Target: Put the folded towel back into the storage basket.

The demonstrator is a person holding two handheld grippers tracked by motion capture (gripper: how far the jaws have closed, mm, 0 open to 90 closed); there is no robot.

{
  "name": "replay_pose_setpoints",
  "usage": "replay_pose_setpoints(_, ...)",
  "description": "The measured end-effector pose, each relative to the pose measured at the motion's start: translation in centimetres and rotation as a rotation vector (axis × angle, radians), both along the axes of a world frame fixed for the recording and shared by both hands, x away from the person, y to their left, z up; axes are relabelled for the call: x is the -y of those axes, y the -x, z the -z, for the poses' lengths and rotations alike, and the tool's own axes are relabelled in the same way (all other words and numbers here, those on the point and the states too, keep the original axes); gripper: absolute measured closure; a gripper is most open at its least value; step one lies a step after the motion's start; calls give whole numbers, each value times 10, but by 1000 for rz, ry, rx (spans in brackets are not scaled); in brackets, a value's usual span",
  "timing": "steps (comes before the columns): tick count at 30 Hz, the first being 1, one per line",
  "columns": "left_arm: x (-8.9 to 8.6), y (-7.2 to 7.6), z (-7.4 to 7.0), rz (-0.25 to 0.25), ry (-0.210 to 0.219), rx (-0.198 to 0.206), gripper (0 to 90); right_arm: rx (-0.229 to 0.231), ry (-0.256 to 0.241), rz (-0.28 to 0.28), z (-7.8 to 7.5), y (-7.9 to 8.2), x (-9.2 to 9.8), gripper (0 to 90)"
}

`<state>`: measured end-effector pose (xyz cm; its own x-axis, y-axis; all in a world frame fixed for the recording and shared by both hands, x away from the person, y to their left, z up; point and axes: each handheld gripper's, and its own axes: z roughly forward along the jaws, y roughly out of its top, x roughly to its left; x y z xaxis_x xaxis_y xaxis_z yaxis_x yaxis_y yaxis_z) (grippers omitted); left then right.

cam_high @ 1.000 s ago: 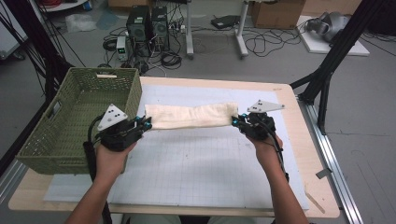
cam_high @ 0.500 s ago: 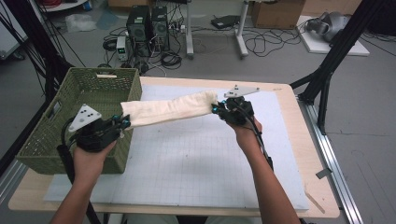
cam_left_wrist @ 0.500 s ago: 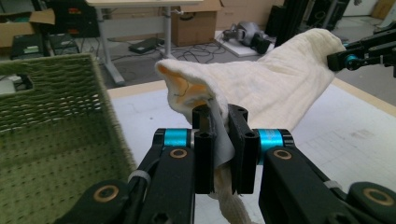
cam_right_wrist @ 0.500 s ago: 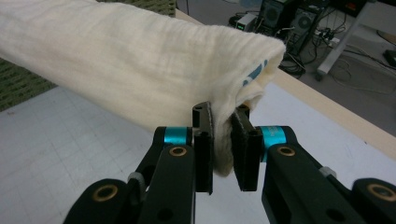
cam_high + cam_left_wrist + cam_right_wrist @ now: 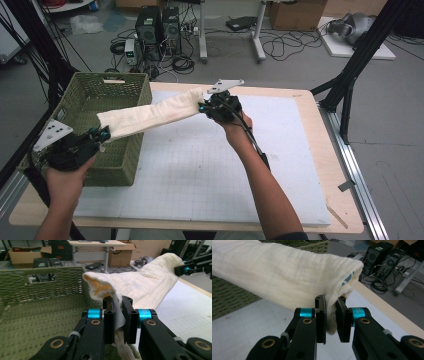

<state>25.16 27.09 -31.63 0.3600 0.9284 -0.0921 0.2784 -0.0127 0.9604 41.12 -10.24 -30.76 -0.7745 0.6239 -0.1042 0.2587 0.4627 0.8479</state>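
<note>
Cloth (image 5: 150, 116), one folded cream piece, hangs stretched in the air between the two grippers in the high view, one end over the single green basket (image 5: 82, 100) and the other above the white mat (image 5: 210, 165). The left gripper (image 5: 97, 135) holds the end by the basket's near wall, the right gripper (image 5: 204, 106) the far end, raised higher. I judge it light, soft and limp (it sags slightly along its span), so it needs a hold at both ends to stay spread.

From the left gripper view, the left gripper (image 5: 117, 312) has its jaws pinched on a bunched corner of the cloth (image 5: 145, 282), with the basket (image 5: 37, 290) behind and below.

From the right gripper view, the right gripper (image 5: 330, 312) has its jaws closed on a thick fold of the cloth (image 5: 282, 277); a blue mark shows at the folded edge. The weave looks grippy rather than slick, so an edge hold should suffice.
</note>
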Motion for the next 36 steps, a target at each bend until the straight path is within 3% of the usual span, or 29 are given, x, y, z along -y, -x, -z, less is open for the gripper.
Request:
replay_pose_setpoints(23,-68,27,4,-153,11,7,817,16,11,-133,-6,-27,-99,809)
replay_pose_setpoints(36,-93,37,7,-214,10,3,817,13,9,-172,-6,-40,-147,809)
